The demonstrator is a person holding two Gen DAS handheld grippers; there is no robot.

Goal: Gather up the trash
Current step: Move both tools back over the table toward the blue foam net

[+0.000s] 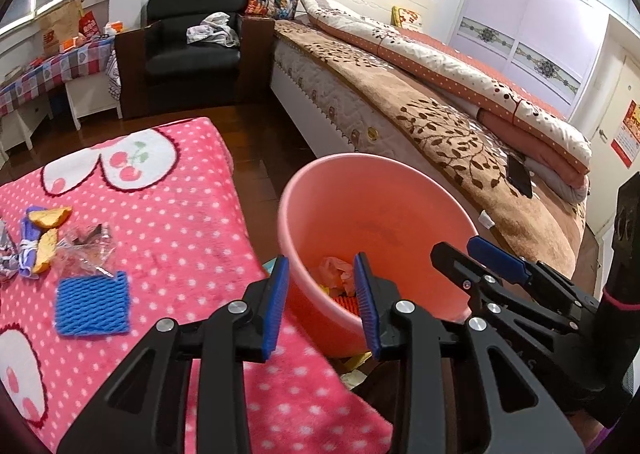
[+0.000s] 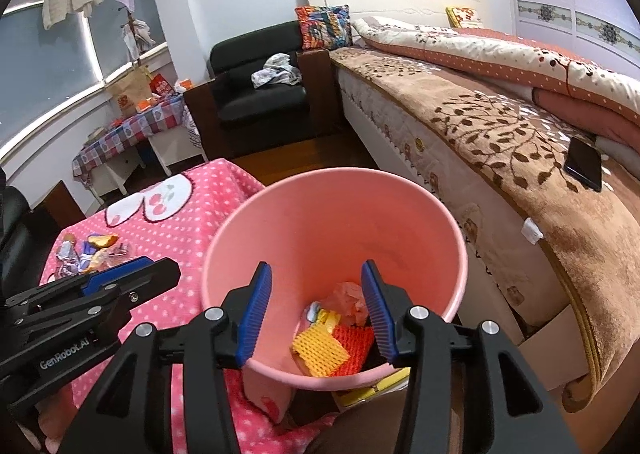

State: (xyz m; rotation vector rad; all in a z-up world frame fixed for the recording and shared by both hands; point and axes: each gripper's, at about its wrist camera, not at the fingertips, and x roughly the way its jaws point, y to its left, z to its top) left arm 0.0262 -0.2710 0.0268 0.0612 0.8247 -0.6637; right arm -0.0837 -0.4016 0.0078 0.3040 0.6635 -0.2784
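Note:
A pink bin (image 1: pixel 384 190) (image 2: pixel 320 206) stands beside a pink polka-dot blanket (image 1: pixel 180 238) (image 2: pixel 180 222). Inside it lie yellow foam netting (image 2: pixel 318 348), orange foam netting (image 2: pixel 358 342) and crumpled pink paper (image 2: pixel 348 300) (image 1: pixel 338 268). On the blanket lie blue foam netting (image 1: pixel 93 304), a clear wrapper (image 1: pixel 86 248) and orange-and-purple wrappers (image 1: pixel 42 232) (image 2: pixel 90 250). My left gripper (image 1: pixel 322 304) is open and empty over the bin's near rim. My right gripper (image 2: pixel 318 316) is open and empty above the bin's mouth; it also shows in the left wrist view (image 1: pixel 480 258).
A bed (image 1: pixel 440 110) (image 2: pixel 500 126) with a brown blanket runs along the right, with a black phone (image 1: pixel 519 175) (image 2: pixel 584 164) on it. A black armchair (image 1: pixel 196 46) (image 2: pixel 260 94) and a checkered table (image 1: pixel 52 70) (image 2: pixel 132 126) stand at the back. Wooden floor (image 1: pixel 260 158) lies between.

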